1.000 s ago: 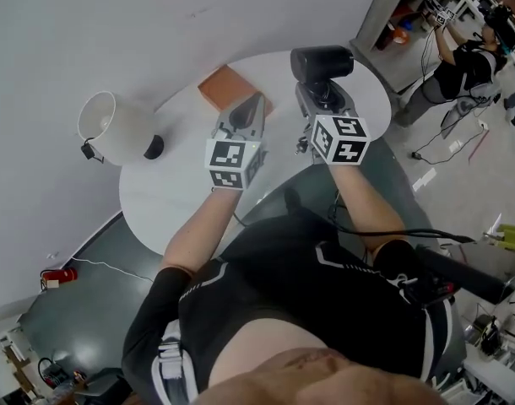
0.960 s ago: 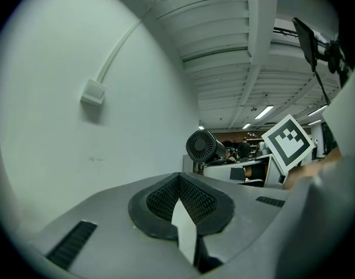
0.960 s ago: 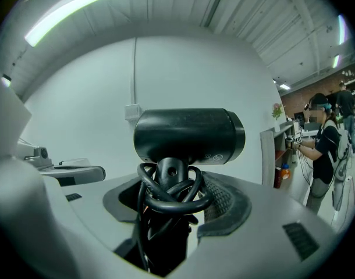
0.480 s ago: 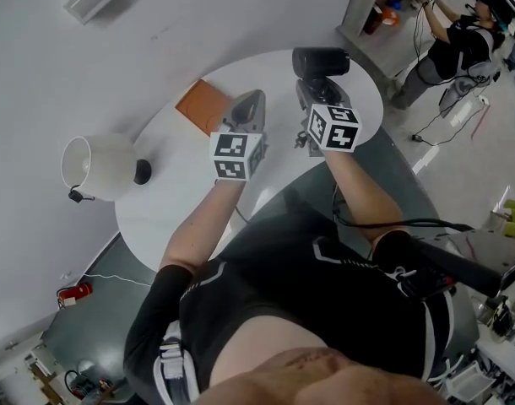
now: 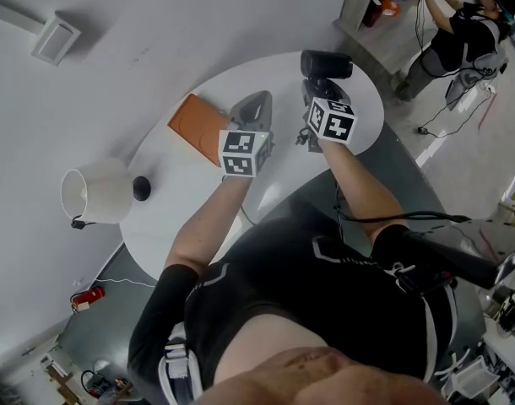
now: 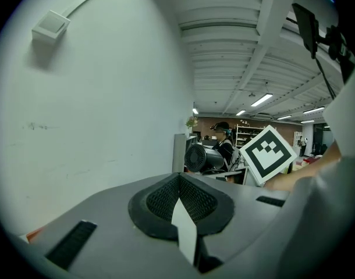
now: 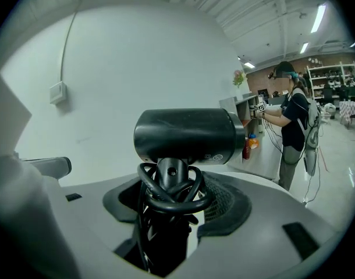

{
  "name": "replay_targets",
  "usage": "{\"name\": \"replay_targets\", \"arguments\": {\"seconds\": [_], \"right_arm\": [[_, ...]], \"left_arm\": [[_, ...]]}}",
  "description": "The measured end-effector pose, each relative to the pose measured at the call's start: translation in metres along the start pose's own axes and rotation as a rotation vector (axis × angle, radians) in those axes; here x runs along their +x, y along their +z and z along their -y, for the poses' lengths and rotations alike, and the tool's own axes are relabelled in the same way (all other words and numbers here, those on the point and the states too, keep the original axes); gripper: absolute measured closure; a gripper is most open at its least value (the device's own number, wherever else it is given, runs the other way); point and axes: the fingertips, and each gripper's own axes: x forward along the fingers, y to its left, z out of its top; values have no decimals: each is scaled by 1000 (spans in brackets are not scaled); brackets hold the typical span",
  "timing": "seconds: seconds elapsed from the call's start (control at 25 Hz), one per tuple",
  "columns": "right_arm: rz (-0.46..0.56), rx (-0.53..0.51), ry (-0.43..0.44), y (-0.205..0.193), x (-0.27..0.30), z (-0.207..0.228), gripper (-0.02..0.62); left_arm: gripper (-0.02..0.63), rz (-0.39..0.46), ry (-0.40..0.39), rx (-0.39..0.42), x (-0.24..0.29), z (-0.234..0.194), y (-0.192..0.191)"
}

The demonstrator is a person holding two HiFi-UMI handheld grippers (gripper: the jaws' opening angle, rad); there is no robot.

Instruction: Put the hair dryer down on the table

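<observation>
Fingers [image 7: 230, 208] of right gripper [image 7: 169, 214] clamped wide on cord-wrapped handle of hair dryer [image 7: 186, 135], held upright over far edge of round white table [image 5: 181, 201]; left gripper [image 6: 180, 214] jaws together, empty

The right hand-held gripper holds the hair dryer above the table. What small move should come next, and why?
Probably lower the right hand-held gripper straight down until the hair dryer rests on the table. Its jaws clamp the cord-wrapped handle, and the dryer appears to hang over the table's far side.
</observation>
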Motion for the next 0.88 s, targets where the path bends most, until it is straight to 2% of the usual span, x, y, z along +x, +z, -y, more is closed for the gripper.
{"name": "replay_targets", "arguments": {"seconds": [0.56,0.88], "right_arm": [[-107,125,-166,-27,66,75,331],[-152,127,-271,-44,89,111,330]], "left_arm": [[575,-110,-39,39,74,-2,-33],[575,-163,-76,60,97,2,-50]]}}
